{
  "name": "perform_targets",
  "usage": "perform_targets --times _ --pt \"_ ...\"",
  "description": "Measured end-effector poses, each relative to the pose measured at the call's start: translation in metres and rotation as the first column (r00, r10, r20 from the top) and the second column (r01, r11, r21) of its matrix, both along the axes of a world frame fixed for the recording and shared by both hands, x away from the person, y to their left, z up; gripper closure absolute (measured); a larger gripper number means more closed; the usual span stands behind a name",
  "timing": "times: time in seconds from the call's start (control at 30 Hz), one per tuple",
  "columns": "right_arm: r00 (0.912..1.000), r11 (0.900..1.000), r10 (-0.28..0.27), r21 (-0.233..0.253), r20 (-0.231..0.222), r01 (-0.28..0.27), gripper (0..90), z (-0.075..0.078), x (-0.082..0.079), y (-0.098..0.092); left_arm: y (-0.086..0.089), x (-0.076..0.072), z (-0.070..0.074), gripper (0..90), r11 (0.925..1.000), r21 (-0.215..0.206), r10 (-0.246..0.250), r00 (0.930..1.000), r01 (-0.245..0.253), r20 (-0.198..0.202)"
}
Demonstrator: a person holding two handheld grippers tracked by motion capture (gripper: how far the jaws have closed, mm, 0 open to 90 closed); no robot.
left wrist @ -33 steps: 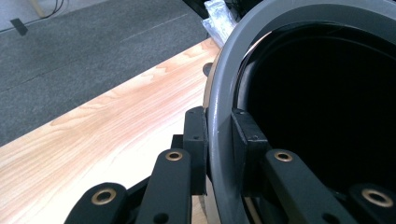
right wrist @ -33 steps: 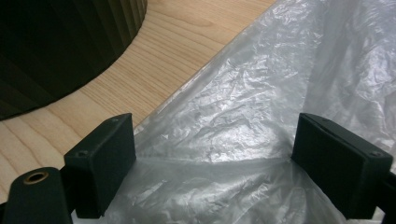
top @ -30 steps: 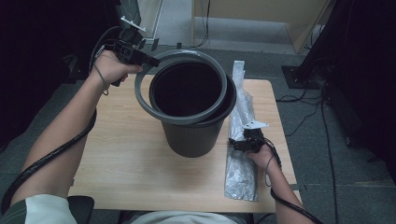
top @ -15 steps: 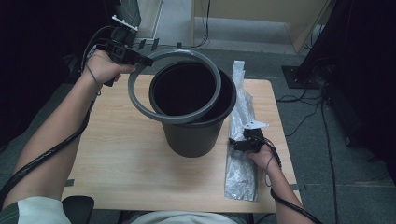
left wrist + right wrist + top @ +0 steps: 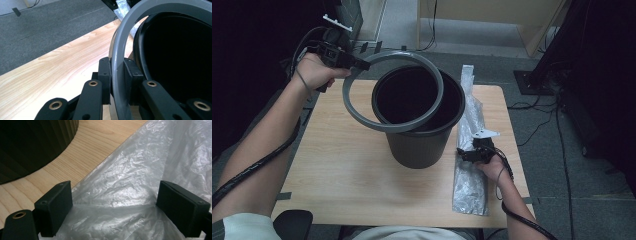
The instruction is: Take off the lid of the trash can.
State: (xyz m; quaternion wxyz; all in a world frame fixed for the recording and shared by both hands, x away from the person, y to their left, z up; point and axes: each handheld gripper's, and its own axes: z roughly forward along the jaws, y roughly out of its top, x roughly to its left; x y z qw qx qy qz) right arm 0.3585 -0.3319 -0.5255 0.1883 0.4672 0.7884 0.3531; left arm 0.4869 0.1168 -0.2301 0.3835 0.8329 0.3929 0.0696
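Lifted farther off the black bin, the grey ring is clamped by the left gripper above the wooden table; the right gripper is spread over the plastic bag beneath it.

One black bin is counted on the one table, one grey ring above it, and one clear plastic bag beside it. Two tongs are seen — the left tongs and the right tongs — one held in each hand.
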Motion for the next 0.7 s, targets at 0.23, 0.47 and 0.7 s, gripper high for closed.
perform_targets --times 0.23,0.47,0.7 --pt "1.0000 1.000 0.000 0.000 0.000 0.000 12.9 0.000 0.000 0.000 0.010 -0.003 0.001 77.8 0.9999 0.004 0.011 0.9999 -0.011 0.000" --pt "1.0000 1.000 0.000 0.000 0.000 0.000 12.9 0.000 0.000 0.000 0.015 -0.003 0.000 77.8 0.9999 0.006 0.016 0.9999 -0.015 -0.004" --pt "1.0000 1.000 0.000 -0.001 0.000 0.000 12.9 0.000 0.000 0.000 0.027 -0.005 -0.001 77.8 0.9996 0.004 0.029 0.9996 -0.029 -0.005"
